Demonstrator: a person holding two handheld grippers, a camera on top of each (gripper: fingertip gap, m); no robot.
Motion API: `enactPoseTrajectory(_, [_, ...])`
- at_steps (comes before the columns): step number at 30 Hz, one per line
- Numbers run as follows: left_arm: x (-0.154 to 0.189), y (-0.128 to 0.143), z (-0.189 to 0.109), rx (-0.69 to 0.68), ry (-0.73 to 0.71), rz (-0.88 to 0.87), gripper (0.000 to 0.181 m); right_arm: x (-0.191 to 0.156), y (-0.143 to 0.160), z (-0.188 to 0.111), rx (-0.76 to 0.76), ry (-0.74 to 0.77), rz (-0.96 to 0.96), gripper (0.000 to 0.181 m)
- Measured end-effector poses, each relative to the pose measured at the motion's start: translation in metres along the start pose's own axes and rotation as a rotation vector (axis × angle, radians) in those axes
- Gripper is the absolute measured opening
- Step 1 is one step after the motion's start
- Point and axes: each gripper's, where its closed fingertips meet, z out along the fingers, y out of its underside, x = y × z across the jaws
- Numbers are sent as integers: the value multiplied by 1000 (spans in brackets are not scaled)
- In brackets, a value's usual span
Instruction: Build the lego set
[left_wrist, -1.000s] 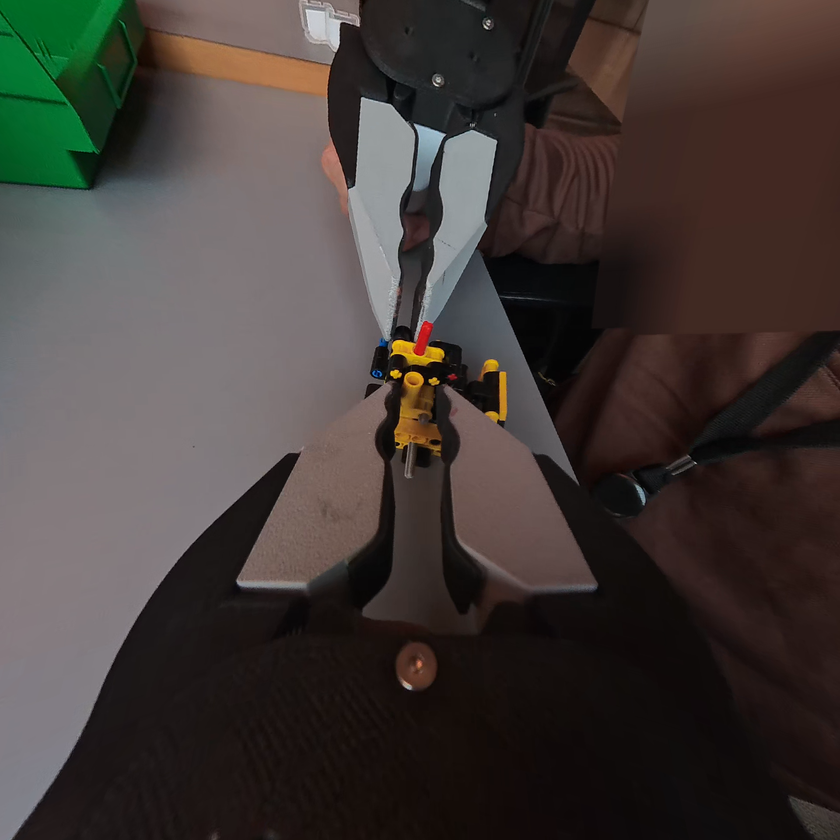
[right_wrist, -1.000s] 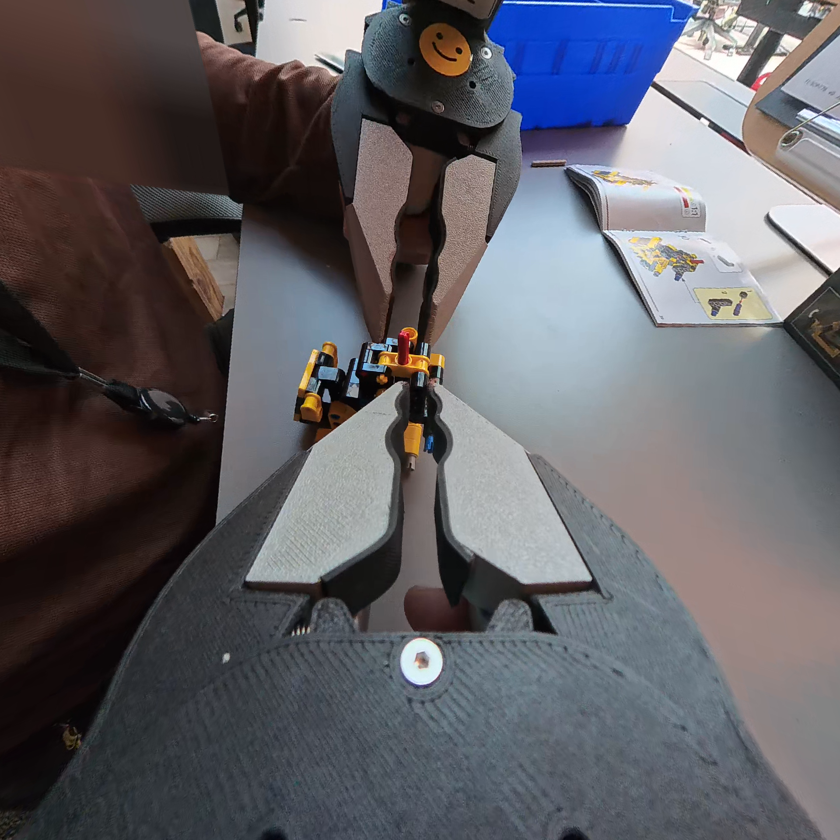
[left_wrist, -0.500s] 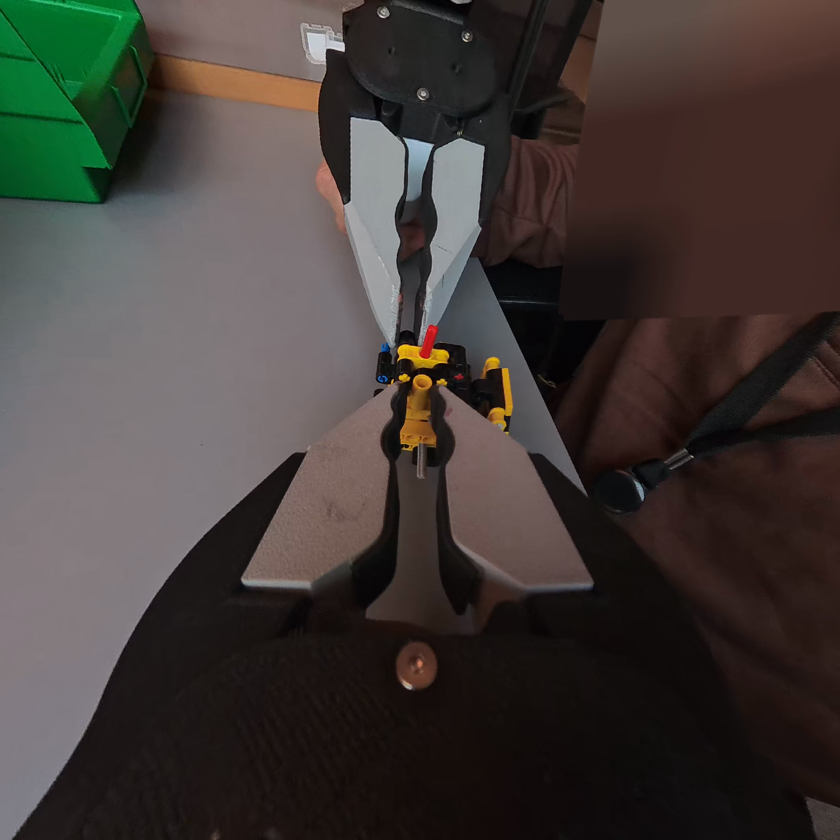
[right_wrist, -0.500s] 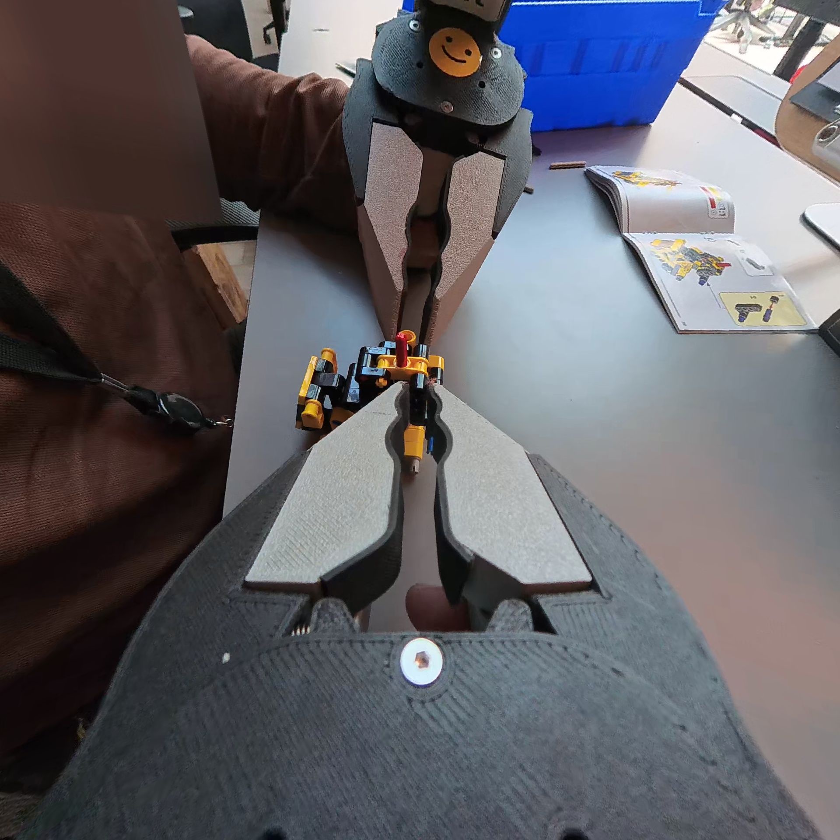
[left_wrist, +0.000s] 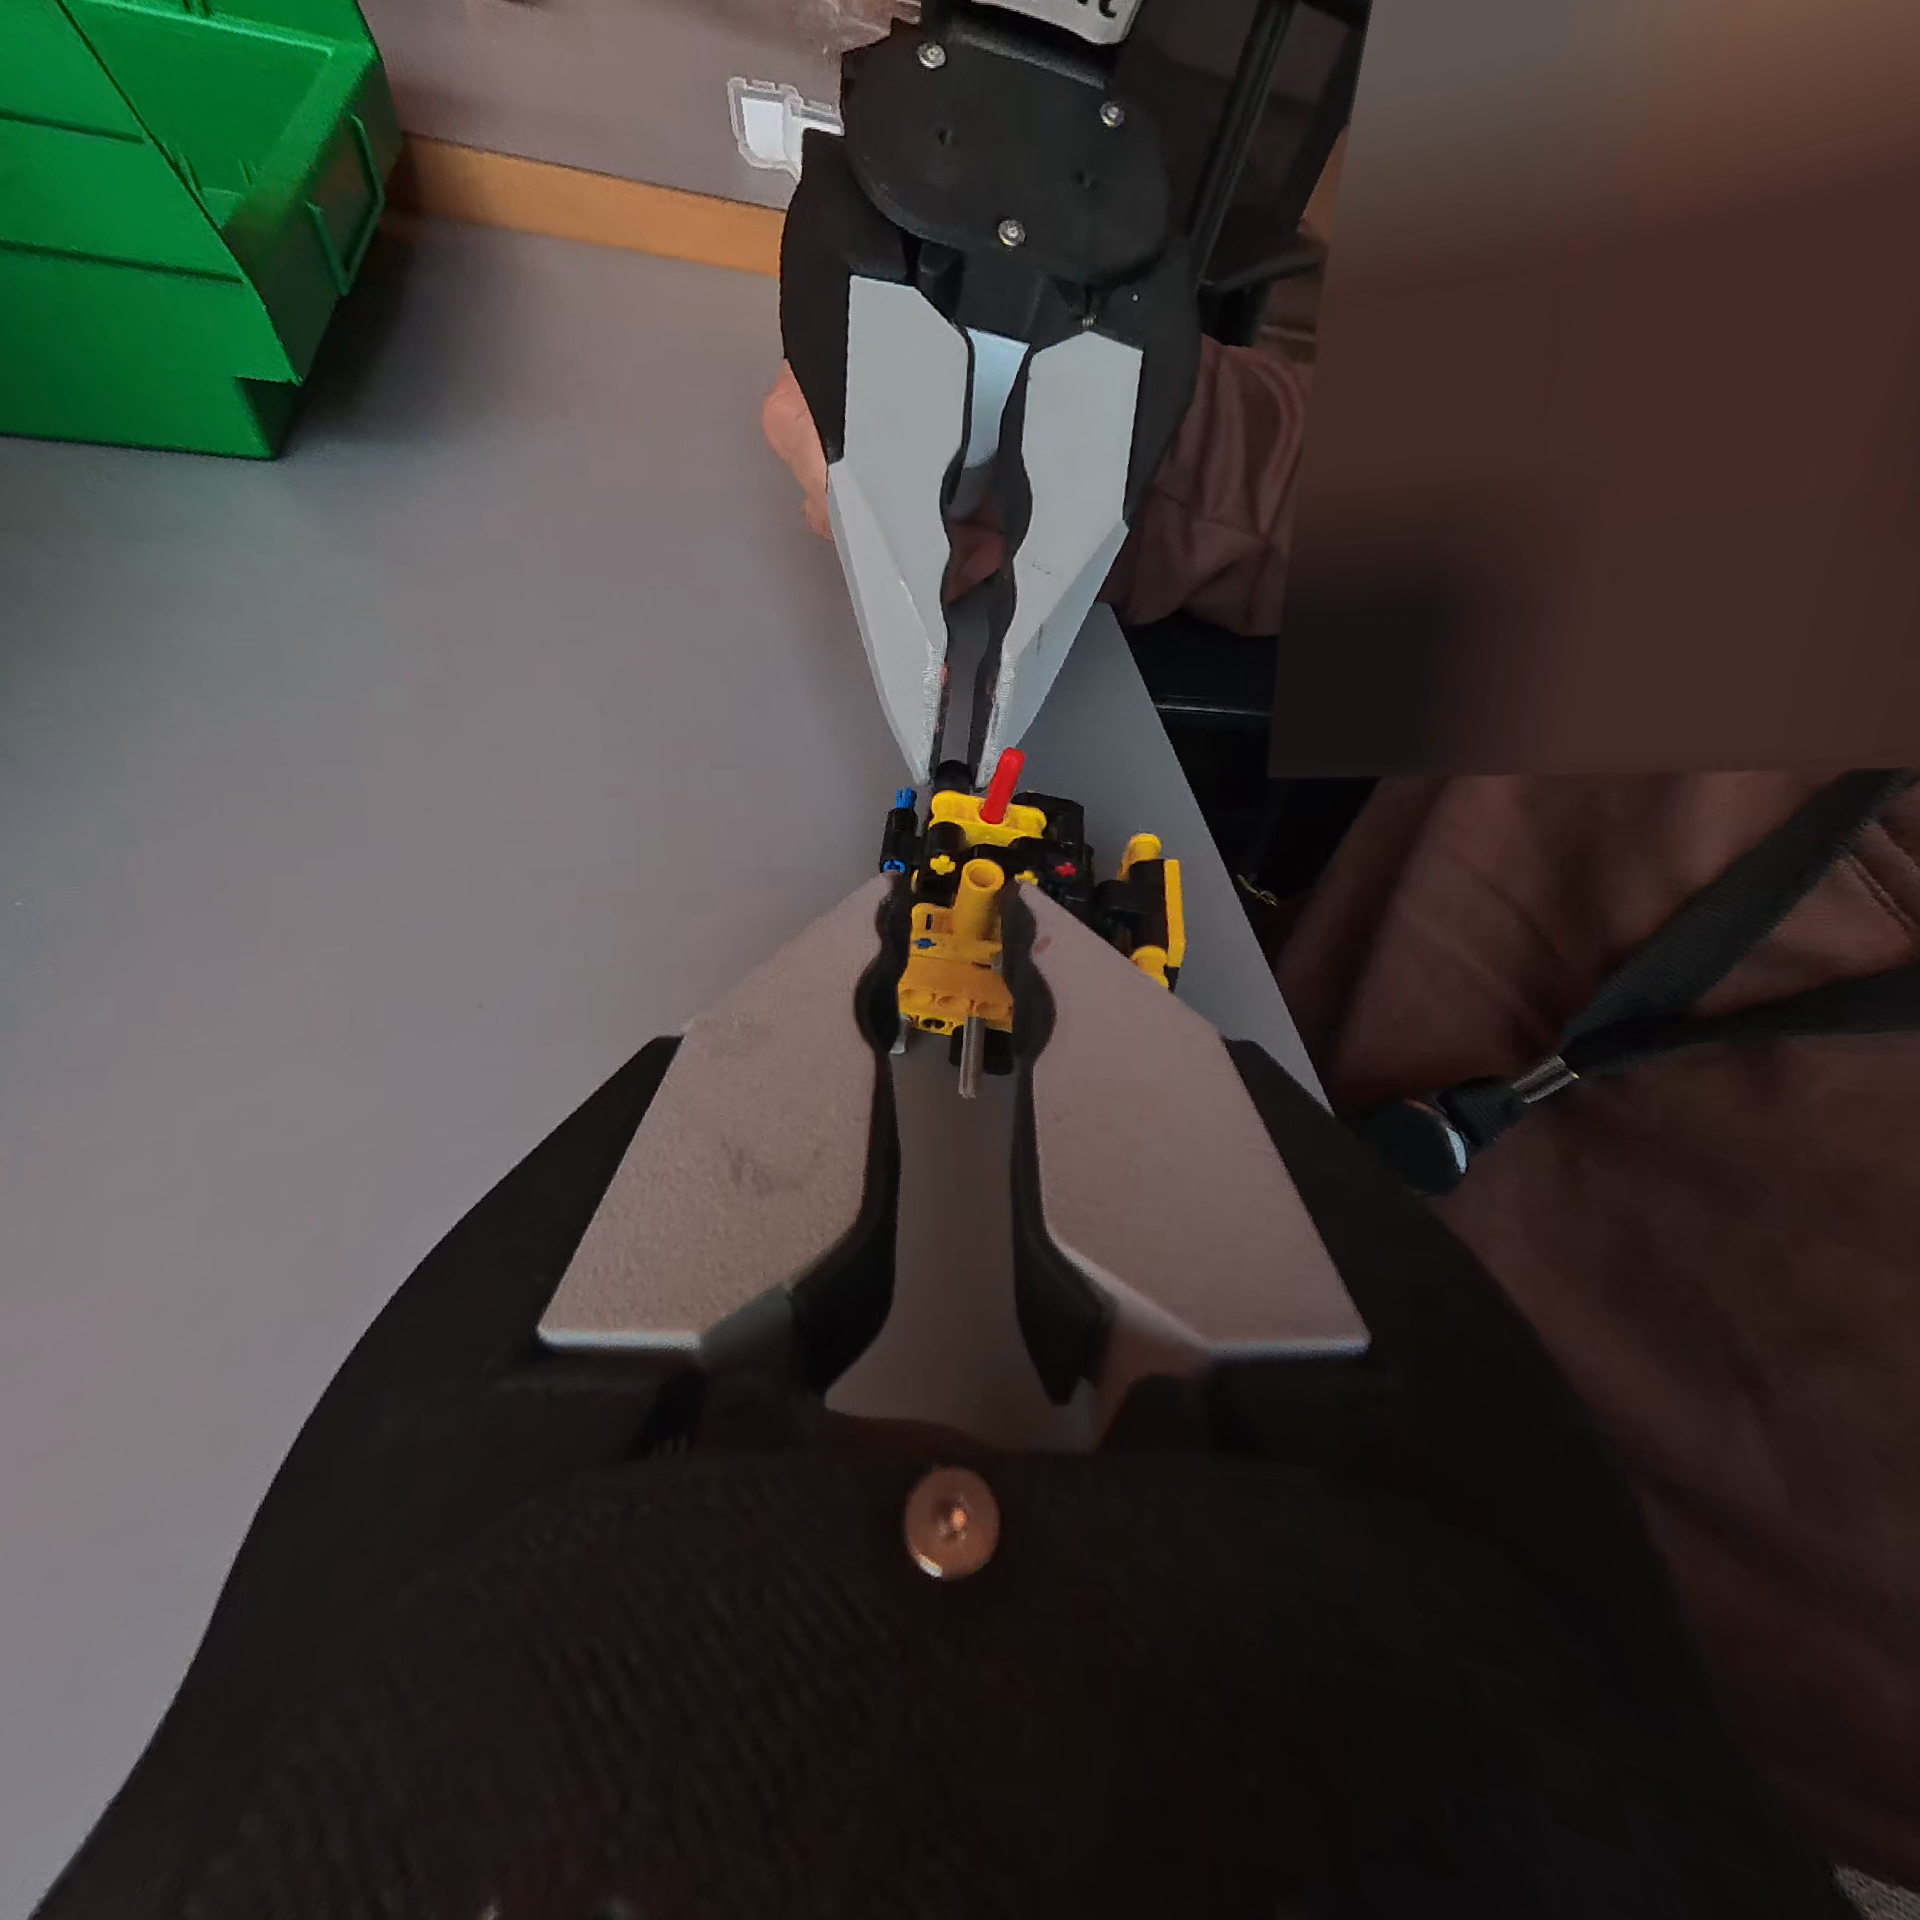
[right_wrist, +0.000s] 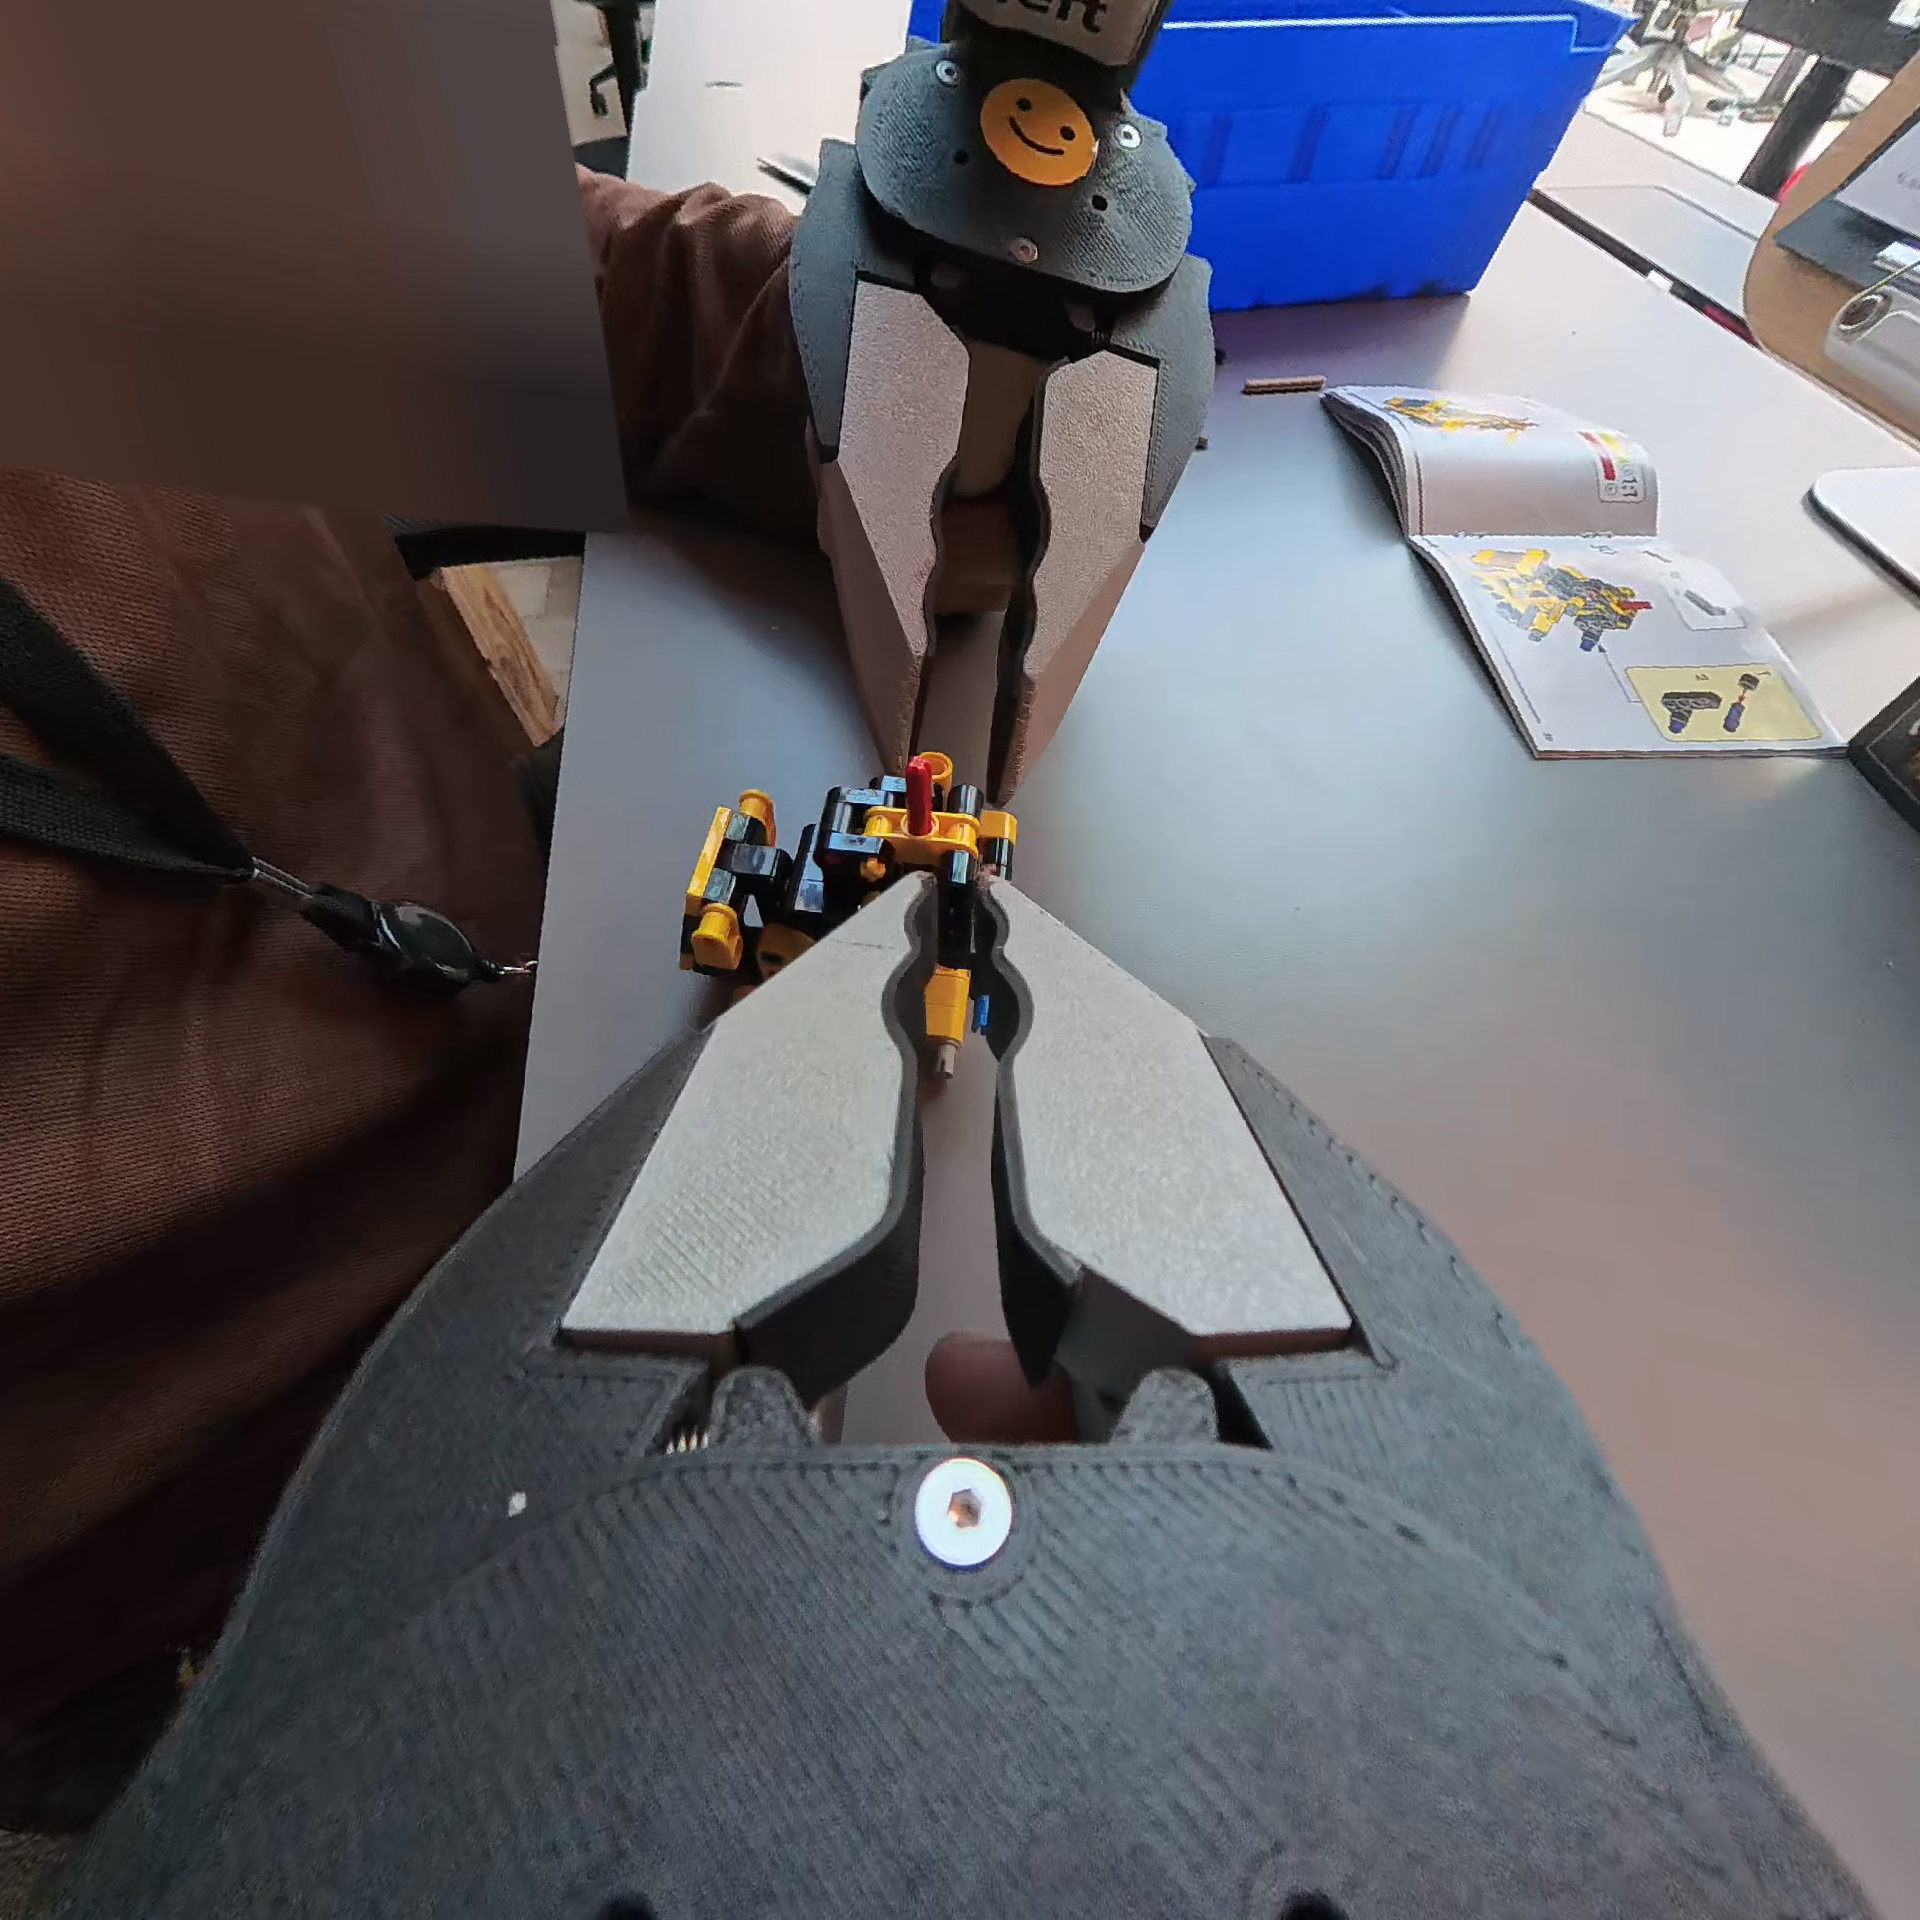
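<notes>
Both grippers closer together than second ago; model barely shifted. Small yellow-and-black plastic lego model (left_wrist: 997, 914) sits near table (left_wrist: 416, 831) edge by person. Left gripper (left_wrist: 954, 894) clamped on yellow end block; right gripper (right_wrist: 951, 883) pinching black part at opposite end. Red peg (right_wrist: 918, 790) upright on top. Advice: squeeze along shared axis, steady pressure, avoid twisting.

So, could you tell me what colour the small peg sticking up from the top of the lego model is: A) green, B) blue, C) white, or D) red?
D: a red peg stands up from the yellow beam on top of the lego model, seen in both wrist views.
</notes>
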Motion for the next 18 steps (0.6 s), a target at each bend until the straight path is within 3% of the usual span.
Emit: enactPoseTrajectory(18, [6, -1, 3, -2, -13, 44, 10, -3, 0, 1, -4, -43, 15, 3])
